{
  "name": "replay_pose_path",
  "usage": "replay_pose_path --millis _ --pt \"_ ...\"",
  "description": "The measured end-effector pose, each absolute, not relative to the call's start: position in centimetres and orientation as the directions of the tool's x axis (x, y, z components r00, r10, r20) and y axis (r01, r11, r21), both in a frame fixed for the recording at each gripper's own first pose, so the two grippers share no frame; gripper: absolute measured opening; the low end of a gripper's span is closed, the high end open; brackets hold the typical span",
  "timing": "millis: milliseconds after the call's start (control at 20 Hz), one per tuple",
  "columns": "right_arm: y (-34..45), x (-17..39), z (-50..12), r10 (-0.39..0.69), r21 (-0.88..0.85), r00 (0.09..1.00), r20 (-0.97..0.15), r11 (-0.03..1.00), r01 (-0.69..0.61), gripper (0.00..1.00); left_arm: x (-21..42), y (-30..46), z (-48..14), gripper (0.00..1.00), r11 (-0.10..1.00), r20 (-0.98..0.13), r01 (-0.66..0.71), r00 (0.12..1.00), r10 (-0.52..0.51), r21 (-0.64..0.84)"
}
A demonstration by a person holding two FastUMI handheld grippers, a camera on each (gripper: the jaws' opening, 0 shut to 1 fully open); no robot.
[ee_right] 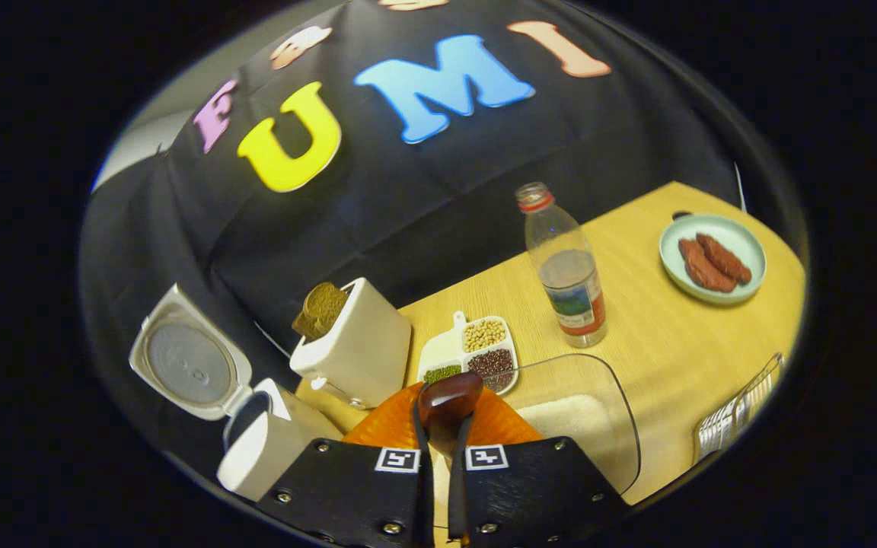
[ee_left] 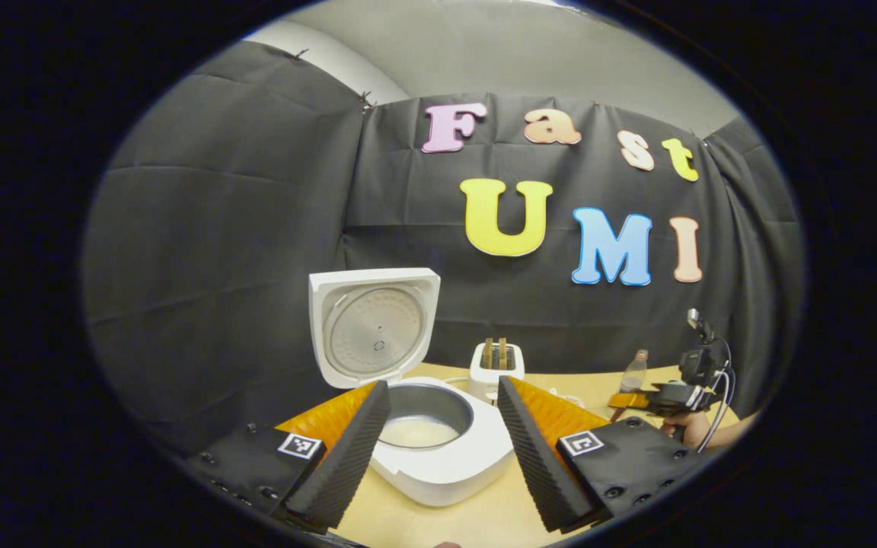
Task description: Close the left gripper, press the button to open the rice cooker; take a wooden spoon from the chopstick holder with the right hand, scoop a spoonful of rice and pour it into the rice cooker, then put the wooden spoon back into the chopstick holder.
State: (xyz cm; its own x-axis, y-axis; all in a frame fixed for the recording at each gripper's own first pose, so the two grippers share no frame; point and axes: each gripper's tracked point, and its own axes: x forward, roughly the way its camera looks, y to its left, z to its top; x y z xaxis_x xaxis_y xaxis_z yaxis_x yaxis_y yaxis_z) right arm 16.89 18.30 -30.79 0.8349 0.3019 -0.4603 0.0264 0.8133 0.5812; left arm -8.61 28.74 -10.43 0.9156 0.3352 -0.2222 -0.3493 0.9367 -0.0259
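Note:
The white rice cooker (ee_left: 446,457) stands open with its lid (ee_left: 374,327) raised, and white rice lies in its metal pot (ee_left: 423,422). My left gripper (ee_left: 442,387) is open, its fingers on either side of the pot and a little nearer than it. My right gripper (ee_right: 439,430) is shut on the handle of a dark wooden spoon (ee_right: 450,396). The spoon's bowl sticks out over the left rim of a clear box of rice (ee_right: 575,415). The cooker (ee_right: 256,453) also sits to the lower left in the right gripper view. The right gripper (ee_left: 655,401) and its hand appear far right.
A white toaster (ee_right: 355,346) with bread stands behind the cooker. A divided dish of beans (ee_right: 473,354), a plastic bottle (ee_right: 568,281) and a green plate of sausages (ee_right: 712,259) sit on the wooden table (ee_right: 659,342). A wire holder (ee_right: 735,418) is at the right edge.

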Motion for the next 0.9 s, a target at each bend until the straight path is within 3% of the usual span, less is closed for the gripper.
replay_pose_path --millis 300,600,750,900 --pt "13.1 17.0 -26.3 0.285 0.815 0.893 -0.349 0.563 0.139 0.07 -8.5 27.9 -10.6 0.98 0.948 -0.215 -0.317 0.929 0.301 -0.041" --pt "13.2 16.5 -20.9 0.358 0.942 0.909 -0.211 0.322 0.092 0.07 -8.2 27.1 -10.1 0.98 0.957 -0.199 -0.288 0.941 0.275 -0.040" --pt "15.5 16.3 -18.5 0.407 0.968 0.900 -0.154 0.243 0.055 0.07 -8.6 27.1 -9.4 0.98 0.958 -0.186 -0.286 0.943 0.276 -0.029" --pt "19.0 16.3 -17.3 0.477 0.966 0.868 -0.137 0.259 0.010 0.07 -9.2 27.9 -8.9 0.99 0.952 -0.163 -0.307 0.939 0.302 -0.009"
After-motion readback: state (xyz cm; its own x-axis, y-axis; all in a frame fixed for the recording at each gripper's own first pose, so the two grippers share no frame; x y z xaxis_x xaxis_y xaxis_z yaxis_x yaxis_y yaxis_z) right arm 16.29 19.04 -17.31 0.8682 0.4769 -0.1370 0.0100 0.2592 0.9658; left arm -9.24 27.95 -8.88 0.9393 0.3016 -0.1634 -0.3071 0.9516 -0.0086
